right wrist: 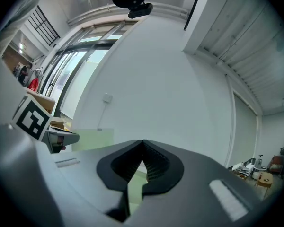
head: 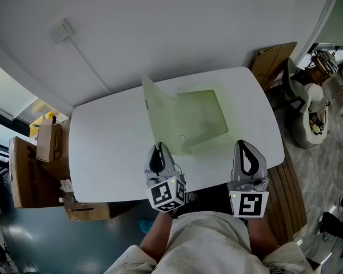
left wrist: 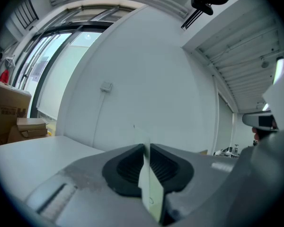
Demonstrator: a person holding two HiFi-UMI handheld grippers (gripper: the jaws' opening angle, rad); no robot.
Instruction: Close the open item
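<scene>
A pale green see-through folder (head: 206, 116) lies open on a white desk (head: 103, 153), just ahead of both pairs of jaws. The left gripper (head: 158, 147) has its jaws closed on the near edge of the folder's flap (head: 157, 116). The flap stands tilted up from the desk, probably so it can be swung over to the right and laid on the flat half to close the folder. The right gripper (head: 244, 144) sits just off the folder's near right corner. Its jaws are shut tip to tip with nothing between them, and it seems placed to steady or press the folder.

The head view shows the whole layout and the raised flap. Only the left gripper view (left wrist: 146, 148) shows the thin sheet (left wrist: 149, 188) pinched edge-on between the pads. The right gripper view (right wrist: 142, 143) confirms those jaws are empty, with green showing only beyond them.
</scene>
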